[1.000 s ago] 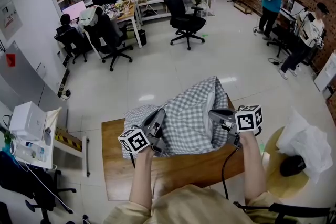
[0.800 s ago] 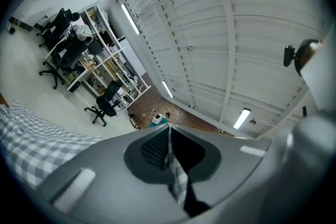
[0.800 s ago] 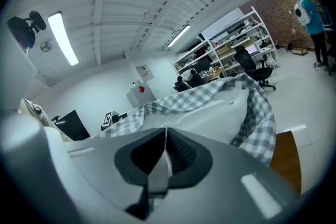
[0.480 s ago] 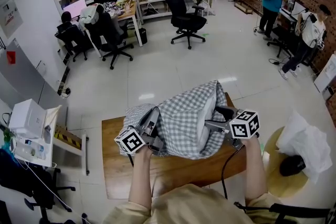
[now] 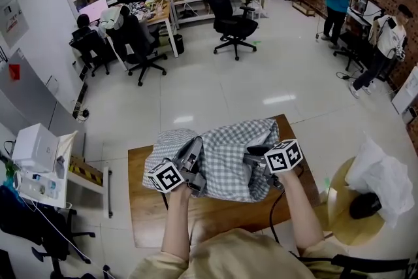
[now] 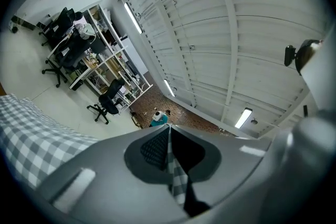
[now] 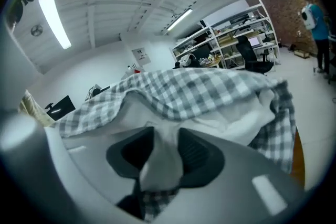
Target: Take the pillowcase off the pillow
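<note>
A pillow in a grey-and-white checked pillowcase (image 5: 225, 157) lies bunched on the wooden table (image 5: 222, 212). My left gripper (image 5: 196, 152) is at its left end, shut on a thin fold of the checked cloth (image 6: 176, 181). My right gripper (image 5: 253, 155) is at the case's open right end. Its jaws have just been closing, and the white pillow (image 7: 220, 113) fills the gap between the pads (image 7: 191, 152). The checked case (image 7: 178, 86) arches over the white stuffing in the right gripper view. The left gripper (image 6: 169, 157) shows little else of the pillow.
Right of the table stands a round stool with a white bag (image 5: 382, 180). A white box (image 5: 36, 150) sits on a stand at the left. Office chairs (image 5: 230, 13), desks and shelves stand across the floor, and two people (image 5: 336, 0) are by the brick wall.
My right gripper came down and leftward, let go of the checked cloth and closed on the white pillow. The raised right end of the bundle sank toward the table. The left gripper stayed put.
</note>
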Demonstrator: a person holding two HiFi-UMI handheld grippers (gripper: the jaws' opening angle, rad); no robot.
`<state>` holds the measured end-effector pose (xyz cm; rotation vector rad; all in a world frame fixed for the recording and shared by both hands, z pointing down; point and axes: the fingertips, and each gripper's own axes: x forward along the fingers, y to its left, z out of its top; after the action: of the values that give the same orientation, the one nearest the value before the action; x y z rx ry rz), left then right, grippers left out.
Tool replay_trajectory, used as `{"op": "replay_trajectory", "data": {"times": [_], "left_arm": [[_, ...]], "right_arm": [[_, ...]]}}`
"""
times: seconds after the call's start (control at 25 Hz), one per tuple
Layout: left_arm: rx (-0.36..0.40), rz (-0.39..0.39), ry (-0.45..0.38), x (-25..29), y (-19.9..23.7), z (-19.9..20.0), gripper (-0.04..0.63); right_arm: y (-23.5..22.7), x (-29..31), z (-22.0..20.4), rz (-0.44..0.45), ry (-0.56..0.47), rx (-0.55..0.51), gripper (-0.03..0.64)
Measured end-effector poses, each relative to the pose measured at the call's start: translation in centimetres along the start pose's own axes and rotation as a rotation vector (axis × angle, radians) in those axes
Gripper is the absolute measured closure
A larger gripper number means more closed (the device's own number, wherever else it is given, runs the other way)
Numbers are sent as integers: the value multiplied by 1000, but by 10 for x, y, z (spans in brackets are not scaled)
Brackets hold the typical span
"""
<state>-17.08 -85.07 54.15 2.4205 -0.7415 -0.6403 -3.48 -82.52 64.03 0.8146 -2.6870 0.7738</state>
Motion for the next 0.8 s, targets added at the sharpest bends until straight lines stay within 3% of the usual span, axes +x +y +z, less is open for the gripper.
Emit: {"op": "replay_trajectory", "data": {"times": [0.04, 0.08, 0.2, 0.28, 0.6, 0.68, 0.8], "left_arm": [[9, 0, 6, 0, 2, -4, 592], [14, 9, 13, -1, 4, -7, 592], [8, 60, 11, -7, 9, -4, 592], [-5, 51, -22, -13, 12, 9, 592], [10, 105, -70, -26, 19, 28, 581], [106, 128, -69, -34, 7, 35, 460], [308, 123, 47, -44, -20, 29, 219]], "right_arm": [[-7, 2, -4, -22, -3, -3, 589], [-12, 0, -6, -24, -21, 8, 612], [-9, -20, 12, 69, -161, 106, 614], [-1, -32, 33, 107, -234, 129, 614], [23, -46, 63, 195, -379, 163, 614], [28, -46, 66, 209, -391, 166, 614], [35, -47, 76, 211, -399, 151, 614]]}}
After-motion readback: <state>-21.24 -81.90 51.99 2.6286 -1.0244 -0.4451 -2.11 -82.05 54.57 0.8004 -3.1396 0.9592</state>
